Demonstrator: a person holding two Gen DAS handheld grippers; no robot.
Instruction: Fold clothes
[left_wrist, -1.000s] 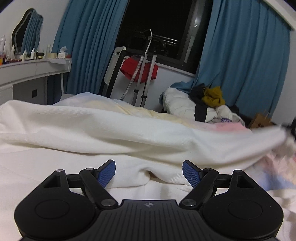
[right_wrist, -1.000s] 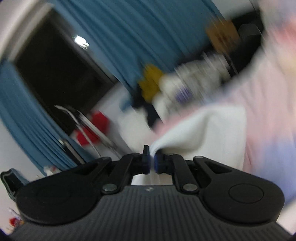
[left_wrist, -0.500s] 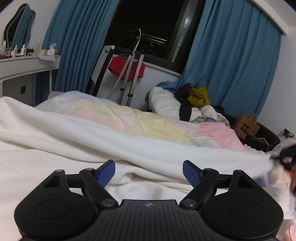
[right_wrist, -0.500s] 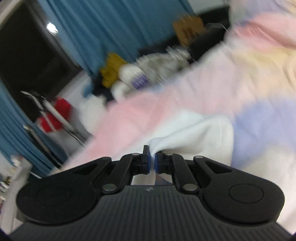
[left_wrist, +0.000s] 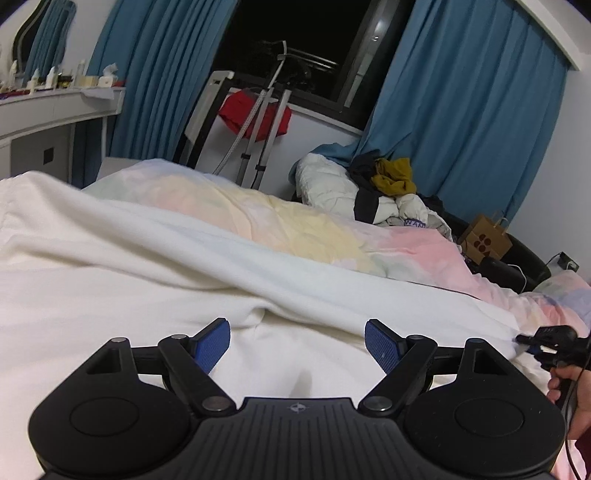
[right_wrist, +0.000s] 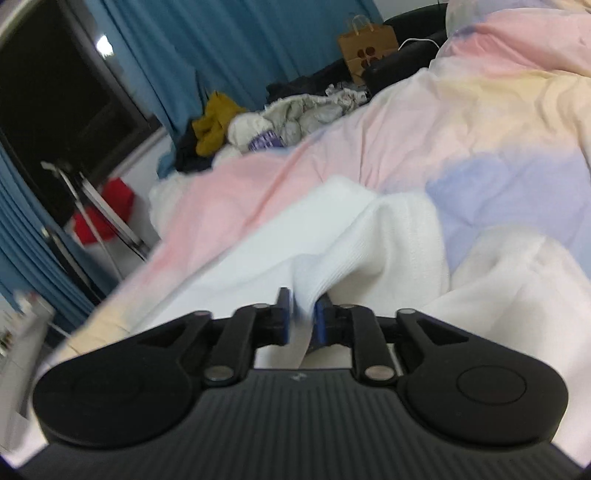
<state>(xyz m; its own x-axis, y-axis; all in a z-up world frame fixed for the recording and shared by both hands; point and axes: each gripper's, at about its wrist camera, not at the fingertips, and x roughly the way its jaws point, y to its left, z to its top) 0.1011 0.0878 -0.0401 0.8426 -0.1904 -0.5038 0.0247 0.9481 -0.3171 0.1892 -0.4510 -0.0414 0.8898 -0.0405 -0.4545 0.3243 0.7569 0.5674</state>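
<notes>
white garment (right_wrist: 369, 236) on bed, paper bag (left_wrist: 485, 242) beyond

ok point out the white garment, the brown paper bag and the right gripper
white garment (left_wrist: 155, 295), left wrist view, flat body
brown paper bag (left_wrist: 487, 242), left wrist view, printed front
right gripper (right_wrist: 301, 314), right wrist view, between fingertips

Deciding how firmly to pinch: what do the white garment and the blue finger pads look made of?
White garment: soft knit, likely cotton, matte; fine ribbing shows and it folds limply where the right gripper pinches it. Blue pads on the left gripper: probably rubber or textured plastic, given the dotted grip surface.
</notes>
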